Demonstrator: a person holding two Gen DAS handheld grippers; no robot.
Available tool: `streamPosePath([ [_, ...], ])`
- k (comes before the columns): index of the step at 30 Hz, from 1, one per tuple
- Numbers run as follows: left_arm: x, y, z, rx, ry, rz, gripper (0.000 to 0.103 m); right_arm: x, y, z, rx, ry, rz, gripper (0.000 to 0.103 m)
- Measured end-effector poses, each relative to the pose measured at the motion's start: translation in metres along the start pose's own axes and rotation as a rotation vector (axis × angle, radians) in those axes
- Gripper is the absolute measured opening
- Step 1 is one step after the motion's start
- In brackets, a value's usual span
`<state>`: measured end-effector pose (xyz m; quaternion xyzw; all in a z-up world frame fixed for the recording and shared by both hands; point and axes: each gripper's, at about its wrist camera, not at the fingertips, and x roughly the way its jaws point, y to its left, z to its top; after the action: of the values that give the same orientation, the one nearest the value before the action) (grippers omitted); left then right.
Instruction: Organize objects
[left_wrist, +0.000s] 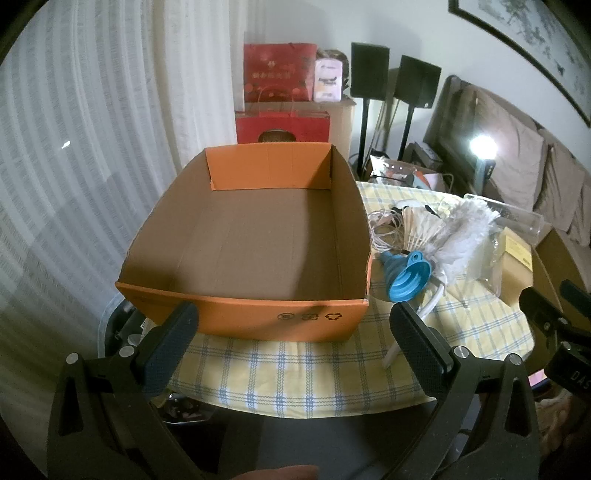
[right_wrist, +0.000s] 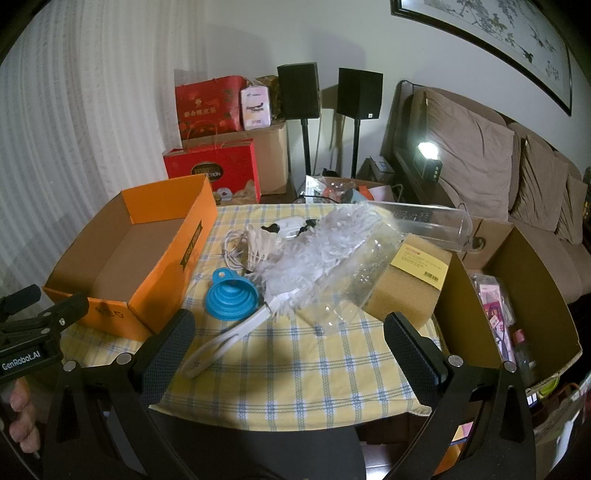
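Observation:
An empty orange cardboard box (left_wrist: 251, 236) (right_wrist: 147, 240) sits on the left of a yellow checked tablecloth (left_wrist: 303, 365) (right_wrist: 314, 362). Right of it lies a pile: a blue collapsible funnel (left_wrist: 408, 275) (right_wrist: 232, 297), a white fluffy duster (left_wrist: 461, 232) (right_wrist: 317, 251) with a white handle (right_wrist: 221, 343), shuttlecocks (left_wrist: 417, 225) (right_wrist: 258, 243), a white cable (left_wrist: 384, 229) (right_wrist: 231, 247), a clear plastic pack (right_wrist: 354, 280) and a tan sponge block (right_wrist: 410, 280). My left gripper (left_wrist: 295, 325) hangs open before the box's front wall. My right gripper (right_wrist: 290, 332) is open above the duster handle, holding nothing.
A clear tube (right_wrist: 432, 221) lies at the pile's far side. An open brown carton (right_wrist: 517, 295) with packets stands right of the table. Red gift bags (right_wrist: 210, 107), two black speakers (right_wrist: 299, 90) on stands, a sofa (right_wrist: 480, 162) and white curtains (left_wrist: 74, 147) surround the table.

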<state>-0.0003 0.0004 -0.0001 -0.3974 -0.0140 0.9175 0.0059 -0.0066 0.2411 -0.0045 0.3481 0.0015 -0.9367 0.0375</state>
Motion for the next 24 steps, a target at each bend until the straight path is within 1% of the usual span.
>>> streamPosePath([
  [24, -0.0014, -0.004, -0.0031, 0.007, 0.003, -0.002, 0.103, 0.0, 0.0003, -0.0006, -0.002, 0.0, -0.001, 0.103],
])
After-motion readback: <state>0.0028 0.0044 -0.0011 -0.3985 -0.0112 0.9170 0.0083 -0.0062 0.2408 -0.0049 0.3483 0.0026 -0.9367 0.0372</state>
